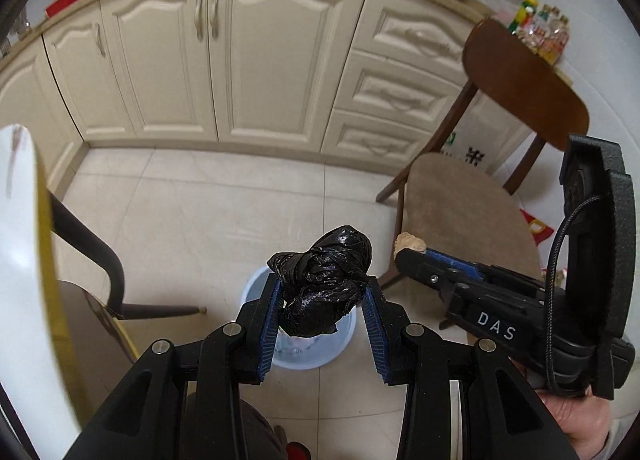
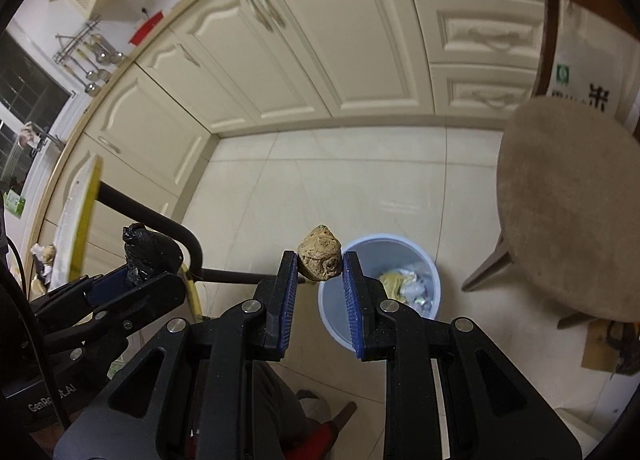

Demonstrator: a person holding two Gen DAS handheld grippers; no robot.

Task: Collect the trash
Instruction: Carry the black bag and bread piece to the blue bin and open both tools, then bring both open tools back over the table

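My left gripper is shut on a crumpled black plastic bag and holds it in the air right above a pale blue trash bin on the floor. My right gripper is shut on a tan crumpled paper ball, held just left of and above the same bin, which has paper scraps inside. The right gripper with its tan ball shows at the right of the left wrist view. The left gripper with the black bag shows at the left of the right wrist view.
Cream kitchen cabinets run along the back. A wooden chair with a beige seat stands right of the bin. A white tabletop with a yellow edge and a dark chair are at the left.
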